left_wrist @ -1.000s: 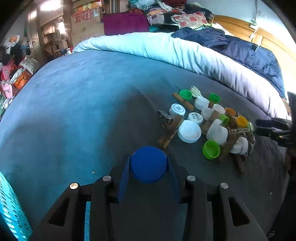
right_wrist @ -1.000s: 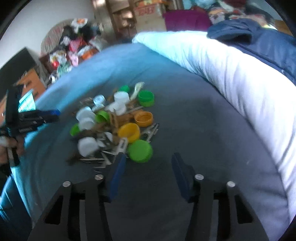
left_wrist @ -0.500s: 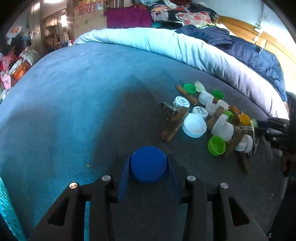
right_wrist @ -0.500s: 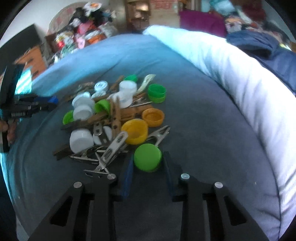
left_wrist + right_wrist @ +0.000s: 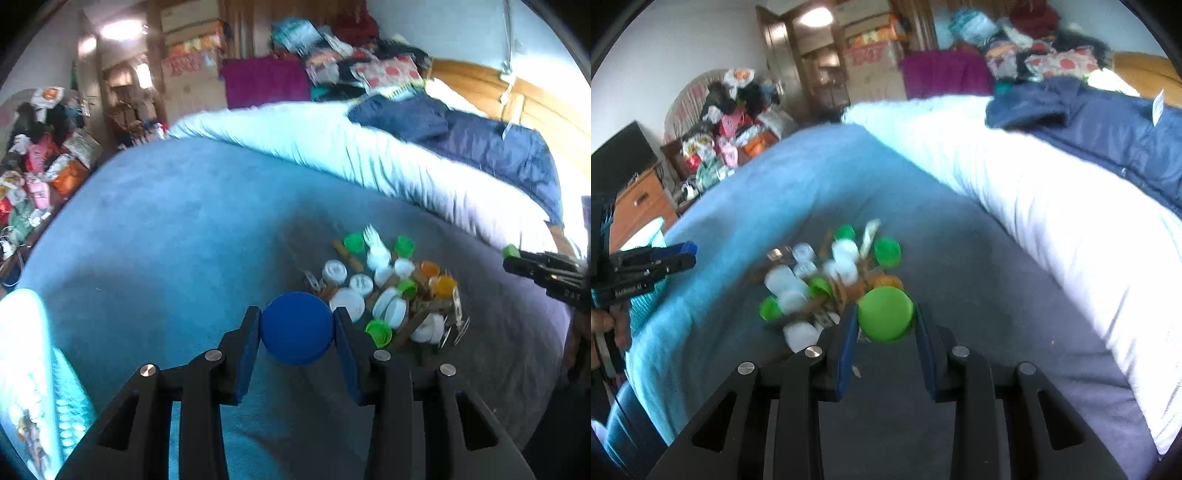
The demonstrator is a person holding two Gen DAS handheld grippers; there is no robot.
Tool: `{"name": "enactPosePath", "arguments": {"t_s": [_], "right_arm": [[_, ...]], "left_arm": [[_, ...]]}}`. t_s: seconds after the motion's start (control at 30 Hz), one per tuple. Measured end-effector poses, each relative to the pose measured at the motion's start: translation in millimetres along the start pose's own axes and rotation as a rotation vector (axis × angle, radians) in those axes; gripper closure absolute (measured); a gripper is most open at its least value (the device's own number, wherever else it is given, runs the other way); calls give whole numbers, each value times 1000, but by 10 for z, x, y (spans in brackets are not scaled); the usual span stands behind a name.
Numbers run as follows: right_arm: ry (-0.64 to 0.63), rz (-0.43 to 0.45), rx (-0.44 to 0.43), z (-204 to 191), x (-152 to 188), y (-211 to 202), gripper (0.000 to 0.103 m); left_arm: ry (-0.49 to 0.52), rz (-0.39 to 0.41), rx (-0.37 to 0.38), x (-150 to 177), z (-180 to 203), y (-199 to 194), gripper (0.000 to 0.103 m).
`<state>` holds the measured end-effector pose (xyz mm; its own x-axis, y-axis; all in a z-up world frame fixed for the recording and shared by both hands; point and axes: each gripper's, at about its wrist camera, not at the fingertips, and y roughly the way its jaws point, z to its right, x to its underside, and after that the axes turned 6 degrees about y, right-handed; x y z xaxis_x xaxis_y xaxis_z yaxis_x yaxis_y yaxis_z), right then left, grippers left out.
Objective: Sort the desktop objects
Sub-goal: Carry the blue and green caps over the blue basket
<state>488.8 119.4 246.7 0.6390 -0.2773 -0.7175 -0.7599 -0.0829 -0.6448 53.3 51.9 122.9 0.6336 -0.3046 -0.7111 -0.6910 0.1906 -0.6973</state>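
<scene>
Above the heap of plastic caps and clothespins [image 5: 388, 295], left gripper [image 5: 297, 328] clamps a round blue plastic cap [image 5: 295, 326], right gripper [image 5: 884, 315] a round green plastic cap [image 5: 884, 314]; binning each likely follows.

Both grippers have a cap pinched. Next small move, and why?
Probably carry the blue cap in the left gripper sideways toward the teal basket at that view's lower left. Its pads are shut on the cap, clear of the pile, so nothing snags. The right gripper holds a green cap and can follow; its bin isn't visible.
</scene>
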Motion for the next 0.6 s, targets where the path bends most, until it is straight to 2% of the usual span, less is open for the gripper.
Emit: {"name": "enactPosePath", "arguments": {"t_s": [0.1,0.23,0.6], "right_arm": [[-7,37,-20,-215,-152,-156,74],[-37,79,-64,-609,-379,-300,74],[-170,119,-205,-1913,-834,-392,73]], "left_arm": [[-26,19,-60,-66,-110,-273,62],[-96,36,-126,-128,-450,-643,62],[-256,89,-273,53,-1472,-1506,62]]}}
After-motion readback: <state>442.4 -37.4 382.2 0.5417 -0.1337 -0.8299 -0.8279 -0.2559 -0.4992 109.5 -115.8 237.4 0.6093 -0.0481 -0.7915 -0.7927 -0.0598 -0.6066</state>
